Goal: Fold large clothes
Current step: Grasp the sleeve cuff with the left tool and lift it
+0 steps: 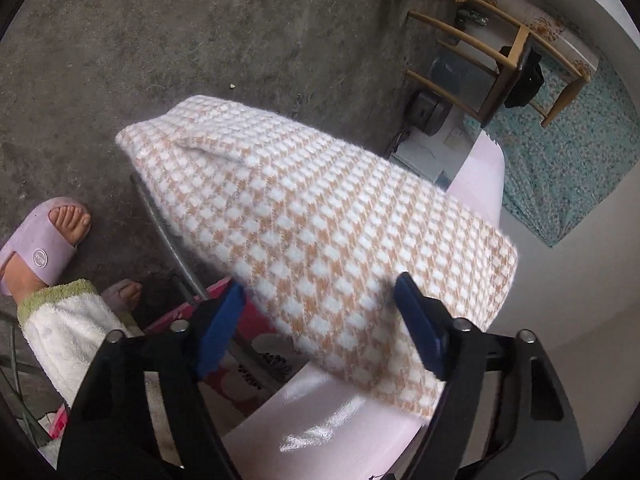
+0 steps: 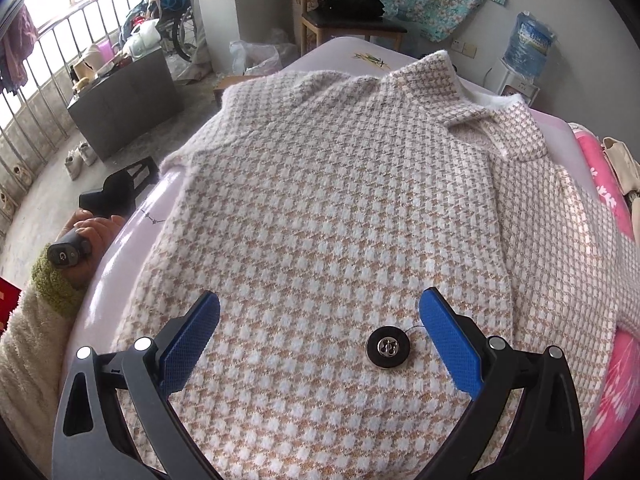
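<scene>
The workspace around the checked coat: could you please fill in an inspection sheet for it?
Surface: glossy pale pink table, mostly covered.
Job's things: checked coat spread flat, collar at the far end; a sleeve overhangs the table edge; metal button near the hem.
Clutter: pink bedding along one side.
Grippers: left gripper open with the sleeve between its pads; right gripper open over the coat, holding nothing.
Cables: nothing seen on the table.
Surroundings: concrete floor, wooden chair, water dispenser.
</scene>
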Demonstrator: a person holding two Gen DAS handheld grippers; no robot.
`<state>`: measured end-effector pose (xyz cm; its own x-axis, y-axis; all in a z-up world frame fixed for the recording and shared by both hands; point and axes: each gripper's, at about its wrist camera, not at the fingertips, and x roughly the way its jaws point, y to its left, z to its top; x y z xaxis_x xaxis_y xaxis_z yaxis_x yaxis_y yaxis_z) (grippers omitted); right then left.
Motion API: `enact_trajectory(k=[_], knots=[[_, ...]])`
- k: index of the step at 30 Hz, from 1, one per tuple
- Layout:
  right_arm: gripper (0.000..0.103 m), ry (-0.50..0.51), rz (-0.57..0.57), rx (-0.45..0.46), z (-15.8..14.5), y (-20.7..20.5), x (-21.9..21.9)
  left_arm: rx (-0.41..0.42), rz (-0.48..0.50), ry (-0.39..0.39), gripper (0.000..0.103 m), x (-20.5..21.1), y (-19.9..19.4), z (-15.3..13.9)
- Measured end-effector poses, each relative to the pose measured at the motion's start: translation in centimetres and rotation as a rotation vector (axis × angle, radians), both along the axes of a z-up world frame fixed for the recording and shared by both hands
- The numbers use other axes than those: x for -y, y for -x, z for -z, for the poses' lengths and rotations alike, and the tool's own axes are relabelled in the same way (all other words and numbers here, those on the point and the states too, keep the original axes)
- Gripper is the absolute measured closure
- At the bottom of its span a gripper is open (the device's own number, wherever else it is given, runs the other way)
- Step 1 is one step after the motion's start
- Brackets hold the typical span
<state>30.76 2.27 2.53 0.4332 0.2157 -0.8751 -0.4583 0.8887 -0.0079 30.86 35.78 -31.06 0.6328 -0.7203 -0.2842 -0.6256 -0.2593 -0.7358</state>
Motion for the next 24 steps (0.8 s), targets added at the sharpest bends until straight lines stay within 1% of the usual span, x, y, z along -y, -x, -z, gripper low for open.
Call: enact_trajectory(k=[1, 2, 3, 4, 6, 8, 9, 11, 12, 14, 15, 16, 17, 18, 19, 20, 21, 22, 24], knots=[[0.005, -0.002, 0.003, -0.001, 0.0, -0.1, 0.0, -0.003, 0.001, -0.001, 0.048, -0.2, -0.3, 0.1], [0.005, 0.0, 0.006, 0.0, 0.0, -0.2, 0.0, -0.007, -0.002, -0.004, 0.055, -0.5, -0.5, 0.1], [0.005, 0.0, 0.008, 0.001, 0.0, -0.2, 0.1, -0.012, -0.007, -0.009, 0.063, -1.0, -0.1, 0.2], [0.005, 0.001, 0.009, 0.004, -0.1, -0.3, 0.2, -0.012, -0.011, -0.018, 0.066, -1.2, 0.0, 0.1], [0.005, 0.004, 0.013, 0.014, -0.3, -0.2, 0.4, -0.016, -0.013, -0.075, 0.083, -2.0, 0.5, -0.4], [0.005, 0.005, 0.022, 0.023, -0.5, -0.2, 0.9, -0.02, -0.03, -0.144, 0.091, -3.2, 0.7, -1.4], [0.005, 0.002, 0.027, 0.027, -0.7, -0.1, 1.2, -0.019, -0.031, -0.192, 0.094, -3.8, 0.5, -2.3], [0.005, -0.006, 0.041, 0.037, -1.1, 0.0, 2.0, -0.017, -0.023, -0.372, 0.096, -5.1, 0.3, -5.6], [0.005, -0.009, 0.051, 0.045, -1.4, 0.1, 2.5, -0.011, -0.018, -0.501, 0.098, -5.6, 0.1, -8.1], [0.005, -0.014, 0.07, 0.06, -1.9, 0.4, 3.6, 0.002, -0.01, -0.732, 0.098, -5.9, -0.2, -13.2], [0.005, -0.019, 0.08, 0.066, -2.1, 0.5, 4.2, 0.019, -0.008, -0.877, 0.099, -5.6, -0.3, -16.7], [0.005, -0.026, 0.093, 0.074, -2.5, 0.6, 4.9, 0.044, -0.005, -0.998, 0.099, -5.0, -0.3, -19.6], [0.005, -0.031, 0.106, 0.083, -2.8, 0.8, 5.7, 0.081, -0.001, -1.123, 0.099, -3.9, -0.4, -22.9], [0.005, -0.034, 0.118, 0.091, -3.1, 1.0, 6.4, 0.139, 0.005, -1.258, 0.099, -2.2, -0.4, -26.8], [0.005, -0.038, 0.135, 0.104, -3.4, 1.2, 7.3, 0.201, 0.013, -1.365, 0.099, -0.3, -0.3, -30.2], [0.005, -0.041, 0.151, 0.113, -3.6, 1.5, 8.2, 0.26, 0.025, -1.452, 0.099, 1.7, -0.1, -32.9], [0.005, -0.043, 0.166, 0.118, -3.8, 1.7, 8.9, 0.335, 0.047, -1.552, 0.099, 4.5, 0.0, -36.0], [0.005, -0.049, 0.186, 0.122, -4.0, 2.0, 9.9, 0.405, 0.078, -1.631, 0.099, 7.3, 0.2, -38.5], [0.005, -0.062, 0.232, 0.131, -4.5, 2.6, 12.0, 0.527, 0.159, -1.734, 0.099, 12.7, 0.6, -41.7]])
